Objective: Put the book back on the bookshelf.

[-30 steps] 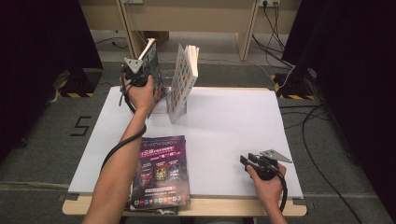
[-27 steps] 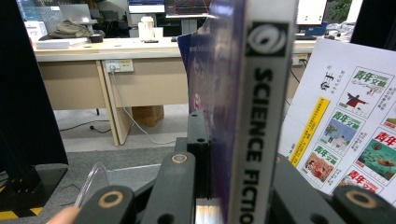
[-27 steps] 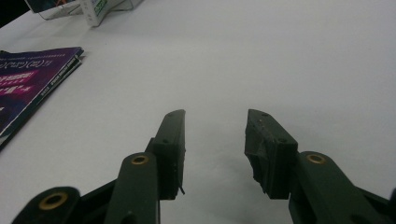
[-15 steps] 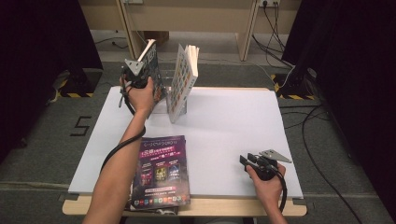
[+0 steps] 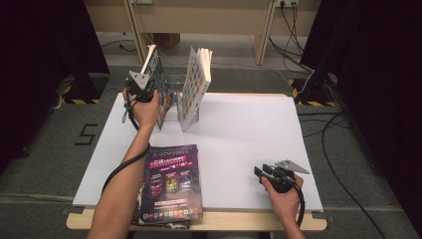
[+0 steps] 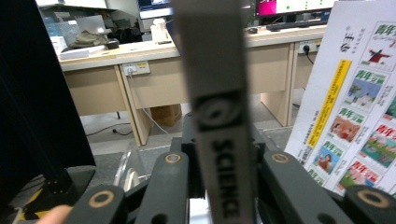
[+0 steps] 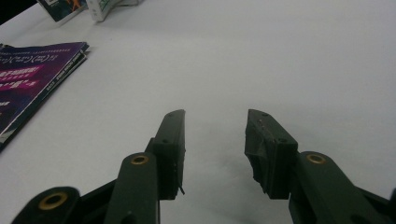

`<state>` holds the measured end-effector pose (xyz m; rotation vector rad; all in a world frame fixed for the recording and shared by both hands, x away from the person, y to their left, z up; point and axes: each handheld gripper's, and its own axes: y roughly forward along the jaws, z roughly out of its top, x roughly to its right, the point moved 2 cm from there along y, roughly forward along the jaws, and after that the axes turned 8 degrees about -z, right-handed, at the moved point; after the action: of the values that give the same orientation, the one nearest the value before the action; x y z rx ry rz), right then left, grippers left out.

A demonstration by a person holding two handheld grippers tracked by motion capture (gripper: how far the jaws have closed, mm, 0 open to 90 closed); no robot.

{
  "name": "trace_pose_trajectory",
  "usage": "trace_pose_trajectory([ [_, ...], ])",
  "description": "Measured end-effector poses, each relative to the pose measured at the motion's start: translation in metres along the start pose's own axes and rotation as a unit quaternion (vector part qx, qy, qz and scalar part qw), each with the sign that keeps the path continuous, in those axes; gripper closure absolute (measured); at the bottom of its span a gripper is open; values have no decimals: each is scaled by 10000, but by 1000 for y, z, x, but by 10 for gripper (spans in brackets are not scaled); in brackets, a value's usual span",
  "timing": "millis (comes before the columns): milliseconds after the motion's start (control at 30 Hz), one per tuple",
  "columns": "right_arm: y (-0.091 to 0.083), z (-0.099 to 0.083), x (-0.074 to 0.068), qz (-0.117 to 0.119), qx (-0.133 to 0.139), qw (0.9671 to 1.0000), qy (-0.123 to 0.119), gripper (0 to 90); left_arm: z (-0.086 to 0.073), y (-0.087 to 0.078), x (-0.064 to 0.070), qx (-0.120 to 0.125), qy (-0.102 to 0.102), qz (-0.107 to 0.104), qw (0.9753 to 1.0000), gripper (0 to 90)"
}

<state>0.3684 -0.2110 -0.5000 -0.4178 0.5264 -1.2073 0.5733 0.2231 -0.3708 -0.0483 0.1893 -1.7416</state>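
My left gripper [image 5: 144, 88] is at the table's far left and is shut on the spine of a thin magazine [image 5: 155, 74], which it holds upright. In the left gripper view both jaws of the left gripper [image 6: 226, 161] press on the grey spine of the magazine [image 6: 219, 116], printed "SCIENCE". A thick white book [image 5: 195, 87] stands tilted just to its right, and its picture-covered face [image 6: 359, 107] is close by. My right gripper [image 5: 260, 173] rests low at the front right, and the right gripper [image 7: 215, 126] is open over bare white tabletop.
A purple magazine [image 5: 171, 181] lies flat at the front left, overhanging the table's near edge, and its corner [image 7: 32, 79] is left of my right gripper. A clear stand [image 5: 171, 99] holds the upright books. Beyond the white table [image 5: 249, 129] are desk legs and cables.
My left gripper has eased slightly downward with the magazine in it. The right gripper has not moved.
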Motion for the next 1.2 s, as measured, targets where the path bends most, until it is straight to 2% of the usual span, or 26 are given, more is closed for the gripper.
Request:
trace_pose_trajectory([
  [267,0,0,1,8,-1,10000,-48,580,-3,-1,-4,-51,-47,-42,10000,716],
  [400,0,0,0,10,-1,10000,-52,579,-6,-3,-5,-25,-157,-77,9998,687],
  [567,0,0,0,3,9,10000,-62,579,-11,-9,-7,-57,-447,-239,9987,589],
  [667,0,0,-1,-4,23,10000,-79,579,-13,-13,-8,-114,-510,-319,9981,561],
  [767,-1,0,-2,-8,12,10000,-72,579,-16,-17,-10,-240,-684,-433,9964,532],
  [900,-1,0,-3,-11,8,10000,-99,579,-16,-25,-11,-287,-750,-549,9953,508],
  [1033,-1,1,-4,-7,20,9999,-104,578,-15,-34,-9,-301,-619,-565,9960,476],
  [1200,-1,1,-4,-19,46,9999,-146,578,-13,-43,-9,-291,-709,-648,9950,467],
])
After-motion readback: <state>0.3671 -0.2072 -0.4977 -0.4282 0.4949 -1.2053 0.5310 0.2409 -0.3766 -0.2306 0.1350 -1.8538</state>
